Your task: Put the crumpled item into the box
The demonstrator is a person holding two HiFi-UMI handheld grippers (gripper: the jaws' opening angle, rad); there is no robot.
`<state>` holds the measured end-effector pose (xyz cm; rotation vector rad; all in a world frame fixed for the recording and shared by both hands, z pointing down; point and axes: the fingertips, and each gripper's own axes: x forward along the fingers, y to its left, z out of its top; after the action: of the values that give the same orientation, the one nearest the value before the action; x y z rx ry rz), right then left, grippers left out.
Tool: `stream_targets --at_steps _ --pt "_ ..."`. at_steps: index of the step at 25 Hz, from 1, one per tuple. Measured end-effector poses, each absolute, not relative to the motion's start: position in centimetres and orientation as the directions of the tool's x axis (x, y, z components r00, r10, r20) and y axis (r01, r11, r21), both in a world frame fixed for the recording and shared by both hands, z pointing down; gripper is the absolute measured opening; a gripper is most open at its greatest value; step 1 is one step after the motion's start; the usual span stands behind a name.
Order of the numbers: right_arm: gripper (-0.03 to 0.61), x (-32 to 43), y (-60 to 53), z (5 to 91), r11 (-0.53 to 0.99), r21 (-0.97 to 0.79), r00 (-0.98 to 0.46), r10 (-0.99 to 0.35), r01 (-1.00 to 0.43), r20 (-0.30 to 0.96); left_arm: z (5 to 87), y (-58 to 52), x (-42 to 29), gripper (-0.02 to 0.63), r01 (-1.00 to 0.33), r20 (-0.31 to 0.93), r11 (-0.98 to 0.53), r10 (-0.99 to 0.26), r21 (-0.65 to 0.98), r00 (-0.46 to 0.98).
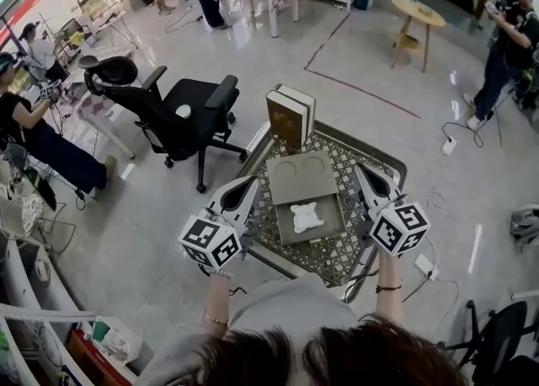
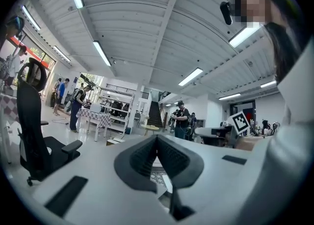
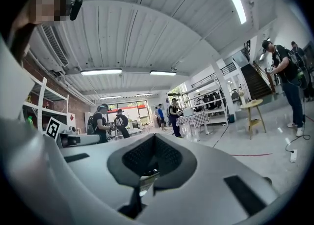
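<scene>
A crumpled white item (image 1: 306,217) lies inside the near half of an open grey-green box (image 1: 324,228). The box's lid (image 1: 301,176) is laid flat behind it, on a small table with a metal lattice top (image 1: 337,254). My left gripper (image 1: 250,184) hovers at the table's left edge, beside the box and apart from it. My right gripper (image 1: 362,172) is held at the box's right side. In the left gripper view the left gripper (image 2: 157,139) has its jaws together with nothing between them. In the right gripper view the right gripper (image 3: 154,138) is likewise shut and empty. Both gripper cameras look out over the room.
Two brown books (image 1: 290,115) stand upright at the table's far edge. A black office chair (image 1: 181,115) stands to the left on the floor. A round wooden table (image 1: 418,13) and several people are farther off. Cables (image 1: 425,266) lie at the right.
</scene>
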<state>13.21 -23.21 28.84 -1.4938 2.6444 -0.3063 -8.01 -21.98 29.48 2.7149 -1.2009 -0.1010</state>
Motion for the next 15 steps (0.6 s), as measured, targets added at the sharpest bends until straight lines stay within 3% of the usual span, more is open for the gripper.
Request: stream_targets --at_steps 15 --pt "0.021 13.2 -23.3 27.6 0.519 -0.136 -0.521 -0.853 -0.844 -0.019 27.7 -22.2 -9.2 0.017 -0.746 -0.034 -0.651 -0.756 0.14 0.654"
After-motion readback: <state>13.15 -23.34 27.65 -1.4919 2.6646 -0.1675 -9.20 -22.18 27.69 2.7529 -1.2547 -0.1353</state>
